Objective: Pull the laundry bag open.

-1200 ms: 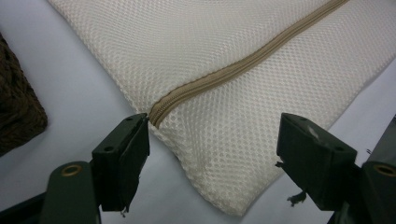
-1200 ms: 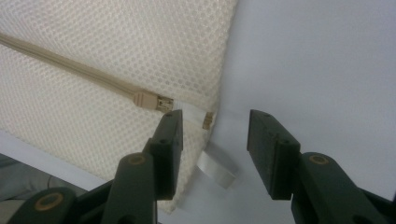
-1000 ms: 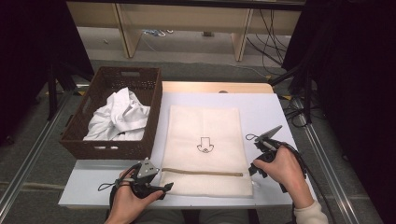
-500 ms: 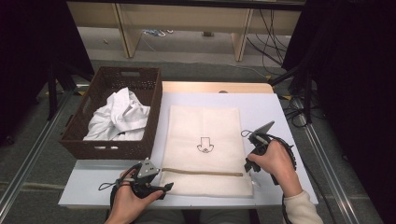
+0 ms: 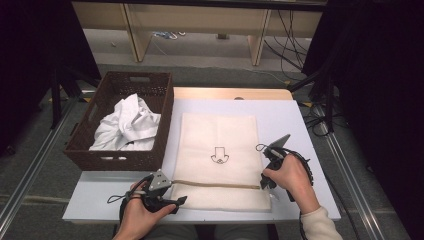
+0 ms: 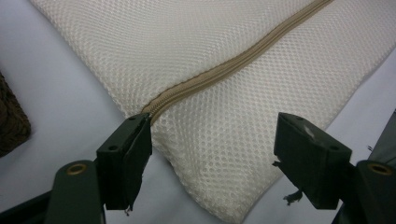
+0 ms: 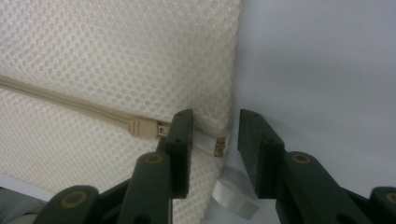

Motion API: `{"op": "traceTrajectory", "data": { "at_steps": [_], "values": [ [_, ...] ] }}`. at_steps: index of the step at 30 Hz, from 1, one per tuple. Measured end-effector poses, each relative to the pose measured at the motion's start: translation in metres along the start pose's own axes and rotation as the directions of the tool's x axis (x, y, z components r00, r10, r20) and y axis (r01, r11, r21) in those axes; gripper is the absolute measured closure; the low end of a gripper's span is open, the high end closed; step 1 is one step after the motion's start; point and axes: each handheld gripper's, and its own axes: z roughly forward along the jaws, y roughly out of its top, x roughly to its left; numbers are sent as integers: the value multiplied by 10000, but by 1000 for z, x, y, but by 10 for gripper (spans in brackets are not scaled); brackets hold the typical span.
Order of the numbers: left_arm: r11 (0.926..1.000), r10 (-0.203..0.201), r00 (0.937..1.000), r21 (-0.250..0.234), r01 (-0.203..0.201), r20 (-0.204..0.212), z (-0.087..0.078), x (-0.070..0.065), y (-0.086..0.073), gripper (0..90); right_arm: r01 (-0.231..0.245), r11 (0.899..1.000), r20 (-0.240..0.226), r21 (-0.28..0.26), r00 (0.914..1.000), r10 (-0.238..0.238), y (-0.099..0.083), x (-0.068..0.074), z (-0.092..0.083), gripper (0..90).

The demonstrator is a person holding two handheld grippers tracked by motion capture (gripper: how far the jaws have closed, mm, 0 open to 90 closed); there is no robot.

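A cream mesh laundry bag (image 5: 220,155) lies flat on a pale surface (image 5: 300,120), its long side running away from the person. A tan zipper (image 5: 215,184) crosses the bag's near end from side to side. At the bag's near left corner, the left hand-held gripper (image 5: 172,202) rests low with its jaws spread wide; the corner of the bag and the zipper's closed end lie between them, not pinched. At the bag's right edge, the right hand-held gripper (image 7: 210,140) points down at the zipper's other end. Its jaws have just been closing and now stand half apart, straddling the bag's edge and a small metal tab, without pressing on them. The zipper slider (image 7: 142,127) sits just outside the jaw nearer the bag's middle, so this gripper is the nearer one to it. A white label under the edge is partly hidden. Beyond the bag's left side stands a brown woven basket (image 5: 95,155) holding crumpled white cloth (image 5: 125,125)
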Motion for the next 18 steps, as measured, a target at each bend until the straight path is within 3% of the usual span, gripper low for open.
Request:
{"op": "traceTrajectory", "data": {
  "at_steps": [2,3,4,5,8,9,10,11,13,14,15,16,18],
  "values": [
    [9999,119,9999,105,-121,112,-1,2,0,279,-274,9989,-28,-392,9996,273,0,3,4,677],
    [9998,145,9998,133,-146,117,-1,2,0,279,-79,9999,76,-109,9999,80,1,3,3,676],
    [9999,74,9999,91,-74,86,-1,2,0,280,-30,9999,62,-119,10000,31,1,3,4,672],
    [10000,33,10000,61,-34,27,0,2,0,281,-440,9984,26,-349,9990,441,1,7,4,669],
    [9998,-176,9998,-108,177,109,1,0,-1,283,-511,9976,161,-462,9985,519,1,8,6,651],
    [10000,24,10000,66,-24,6,1,2,0,283,-388,9987,111,-324,9992,392,1,7,5,651],
    [10000,30,10000,31,-30,61,1,2,0,283,-573,9983,274,-77,9980,575,1,9,4,652],
    [10000,71,9999,56,-72,139,1,2,0,284,-411,9985,402,-363,9983,425,0,10,6,656],
    [10000,34,10000,7,-34,68,1,2,0,285,-351,9993,493,-128,9981,357,0,14,5,710],
    [10000,36,10000,28,-36,51,1,2,-1,286,115,9990,538,-426,9985,-92,1,14,7,727],
    [10000,22,10000,22,-22,55,1,2,-1,287,-22,9995,581,-323,9983,41,1,15,6,736],
    [9999,83,10000,88,-83,21,0,2,-1,289,-482,9980,670,-398,9965,508,0,20,7,748],
    [10000,53,9999,69,-54,108,1,2,-1,293,-132,9993,768,-336,9969,157,0,19,7,771]
  ]
}}
